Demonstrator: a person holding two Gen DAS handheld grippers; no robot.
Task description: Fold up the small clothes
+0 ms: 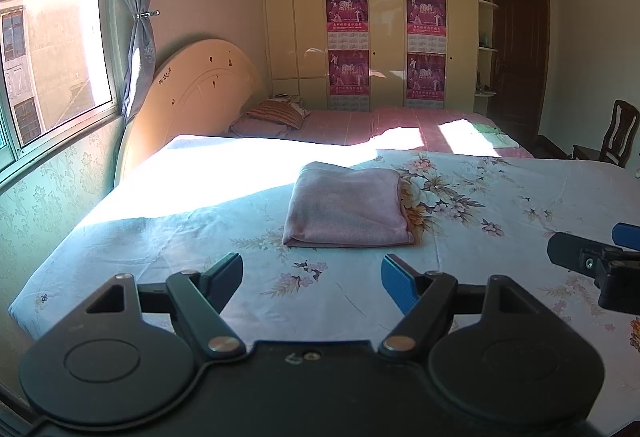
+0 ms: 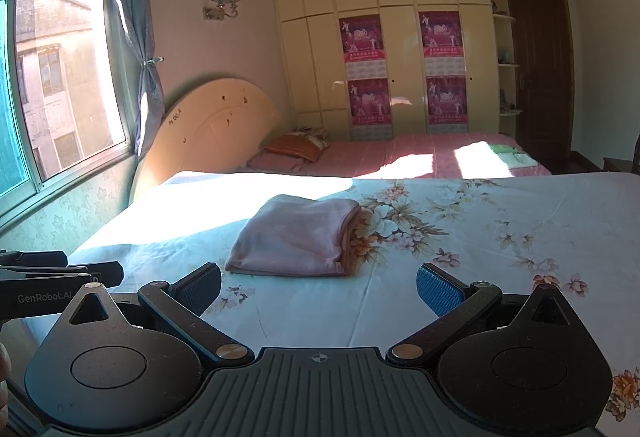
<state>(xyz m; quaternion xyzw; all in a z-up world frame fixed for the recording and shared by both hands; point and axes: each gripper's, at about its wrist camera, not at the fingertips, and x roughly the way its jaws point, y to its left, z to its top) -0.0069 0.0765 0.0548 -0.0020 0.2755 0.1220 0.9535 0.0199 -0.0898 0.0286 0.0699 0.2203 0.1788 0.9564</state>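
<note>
Nearest to me, the left tool (image 1: 312,279) hung above the bed's near edge with its jaws spread wide and nothing between them; its fingers (image 1: 400,287) carried ribbed blue rubber pads on black hinged arms. The right tool (image 2: 319,289) was released the same way, jaws apart and empty. Each view caught the other tool: from the left wrist, the right one poked in at 3 o'clock as a black clamp with a blue tip, while from the right wrist the left one showed at 9 o'clock with white lettering along its side, something the left view never gave.

Just past both tools, at 12 o'clock, the folded pink cloth (image 1: 346,207) lay flat on the floral bedsheet (image 1: 500,197), a soft, fuzzy rectangle. The right wrist view showed its stacked layers open along the right edge (image 2: 296,237); the left view showed mostly the smooth top. The sheet was thin, pale and lightly creased, printed with flowers, and a hard bright patch of sun fell across it toward 10 o'clock.

Farther off stood a curved wooden headboard (image 1: 192,89), a second bed with a pink cover (image 2: 420,153), and glossy cream wardrobe doors (image 1: 384,37) bearing magenta posters (image 2: 362,41). Only the left view showed a dark wooden chair (image 1: 616,135) at 2 o'clock.
</note>
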